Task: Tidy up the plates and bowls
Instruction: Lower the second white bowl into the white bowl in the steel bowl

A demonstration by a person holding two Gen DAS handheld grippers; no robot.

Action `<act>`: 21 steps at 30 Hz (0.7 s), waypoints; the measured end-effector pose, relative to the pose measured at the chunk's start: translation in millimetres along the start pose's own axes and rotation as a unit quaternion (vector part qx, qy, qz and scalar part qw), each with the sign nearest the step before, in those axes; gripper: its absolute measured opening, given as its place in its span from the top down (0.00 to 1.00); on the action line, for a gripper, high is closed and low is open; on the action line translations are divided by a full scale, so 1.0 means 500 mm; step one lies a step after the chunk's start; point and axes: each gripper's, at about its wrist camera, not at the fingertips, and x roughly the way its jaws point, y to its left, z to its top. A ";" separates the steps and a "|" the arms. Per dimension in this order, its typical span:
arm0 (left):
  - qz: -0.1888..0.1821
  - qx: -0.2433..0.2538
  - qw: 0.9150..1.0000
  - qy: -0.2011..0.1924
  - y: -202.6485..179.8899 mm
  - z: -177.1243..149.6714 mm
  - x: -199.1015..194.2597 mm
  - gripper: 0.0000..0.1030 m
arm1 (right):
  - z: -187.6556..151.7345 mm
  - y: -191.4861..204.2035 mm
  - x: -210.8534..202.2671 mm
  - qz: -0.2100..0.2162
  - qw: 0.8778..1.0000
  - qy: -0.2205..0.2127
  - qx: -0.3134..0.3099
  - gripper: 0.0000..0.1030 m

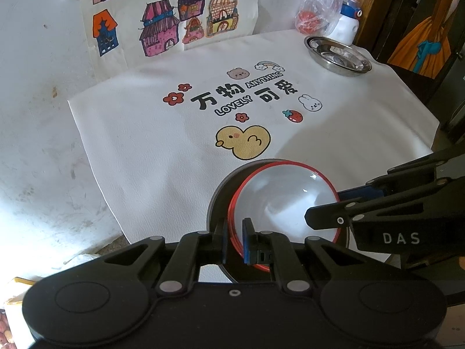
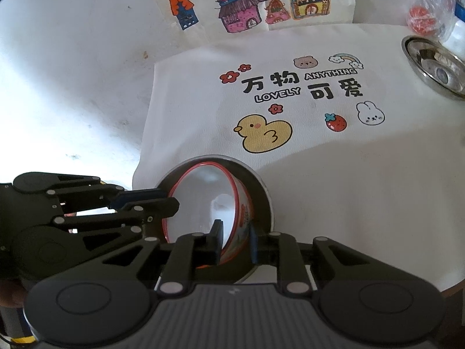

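- The red-rimmed bowl (image 1: 283,200) sits tilted in the dark plate (image 2: 261,192).
- Left gripper (image 1: 234,241) and right gripper (image 2: 236,242) each pinch its rim.
- It looks hard, smooth and breakable; hold the rim gently.

L gripper (image 1: 234,242) & R gripper (image 2: 235,241): jaws nearly closed, each pinching a rim, tips converging
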 end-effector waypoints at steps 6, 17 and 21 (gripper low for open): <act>0.000 0.000 1.000 -0.001 0.000 -0.001 -0.004 0.89 | 0.001 -0.003 0.000 0.007 1.000 0.001 0.003 0.80; 0.002 -0.005 1.000 -0.014 0.007 0.001 -0.023 0.84 | 0.001 -0.011 -0.033 0.009 1.000 -0.018 0.004 0.78; 0.002 -0.006 1.000 -0.020 0.006 0.001 -0.031 0.84 | -0.003 -0.016 -0.045 0.011 1.000 -0.027 0.008 0.74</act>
